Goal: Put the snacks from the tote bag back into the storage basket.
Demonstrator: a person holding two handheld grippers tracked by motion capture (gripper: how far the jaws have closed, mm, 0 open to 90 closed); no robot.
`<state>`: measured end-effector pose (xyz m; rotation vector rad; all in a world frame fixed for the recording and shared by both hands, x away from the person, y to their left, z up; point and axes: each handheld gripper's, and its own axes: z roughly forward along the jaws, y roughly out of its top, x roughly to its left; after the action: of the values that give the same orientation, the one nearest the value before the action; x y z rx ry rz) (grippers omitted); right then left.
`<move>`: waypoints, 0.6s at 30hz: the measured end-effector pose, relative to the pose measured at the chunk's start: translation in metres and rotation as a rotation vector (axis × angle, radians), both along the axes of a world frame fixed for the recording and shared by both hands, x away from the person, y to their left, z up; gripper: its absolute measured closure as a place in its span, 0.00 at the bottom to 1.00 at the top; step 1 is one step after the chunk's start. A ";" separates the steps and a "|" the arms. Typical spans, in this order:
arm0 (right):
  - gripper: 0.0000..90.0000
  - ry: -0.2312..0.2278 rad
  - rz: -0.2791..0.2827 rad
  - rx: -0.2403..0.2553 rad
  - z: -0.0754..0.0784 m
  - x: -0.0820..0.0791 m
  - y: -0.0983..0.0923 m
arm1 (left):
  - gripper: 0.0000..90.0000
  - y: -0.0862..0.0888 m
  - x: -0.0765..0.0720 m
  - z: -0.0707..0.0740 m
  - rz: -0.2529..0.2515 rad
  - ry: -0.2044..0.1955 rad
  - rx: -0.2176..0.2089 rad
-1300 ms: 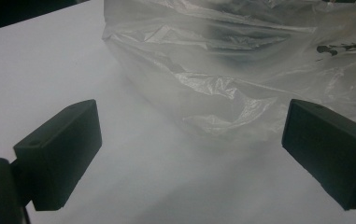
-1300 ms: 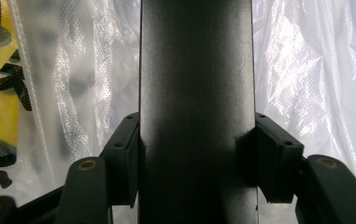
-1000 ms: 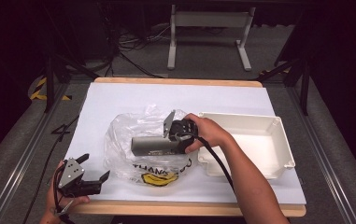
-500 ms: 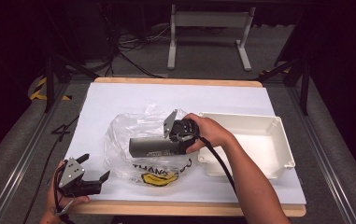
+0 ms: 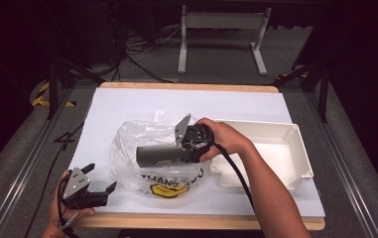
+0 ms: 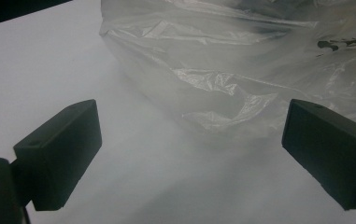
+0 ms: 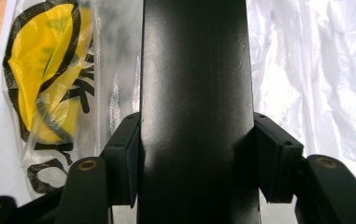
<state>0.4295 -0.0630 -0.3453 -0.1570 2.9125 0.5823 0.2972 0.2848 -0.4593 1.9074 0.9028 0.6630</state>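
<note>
On my high view the right gripper (image 5: 184, 151) lies level over the middle of the white table cover (image 5: 127, 106), pointing toward the table's left, its jaws clamped on one end of a long dark box (image 5: 159, 154). My right gripper view confirms it: both pads (image 7: 126, 158) press flat against the box's (image 7: 194, 102) two sides, and the box runs straight away from the camera. The box sits at the clear plastic bag (image 5: 142, 148), whose crumpled film shows on both sides of it; whether it is inside the bag or on top I cannot tell. The bag's yellow printed face (image 7: 47, 70) lies just beside the box. A white tray (image 5: 281, 153) stands right behind the hand. My left gripper (image 5: 97, 191) rests near the table's front edge, jaws wide apart and holding nothing, with the bag (image 6: 241, 70) just ahead of them.
</note>
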 end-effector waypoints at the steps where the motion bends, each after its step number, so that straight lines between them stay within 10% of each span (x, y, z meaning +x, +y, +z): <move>1: 0.48 -0.001 -0.002 0.001 0.002 0.000 0.000 | 0.06 0.000 0.000 0.000 0.000 0.000 -0.002; 18: 0.48 -0.033 0.005 0.049 0.027 -0.008 -0.022 | 0.06 -0.002 0.001 -0.001 0.000 0.011 0.004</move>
<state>0.4214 -0.0849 -0.3185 -0.1668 2.8641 0.6452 0.2985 0.2826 -0.4603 1.9169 0.9090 0.6553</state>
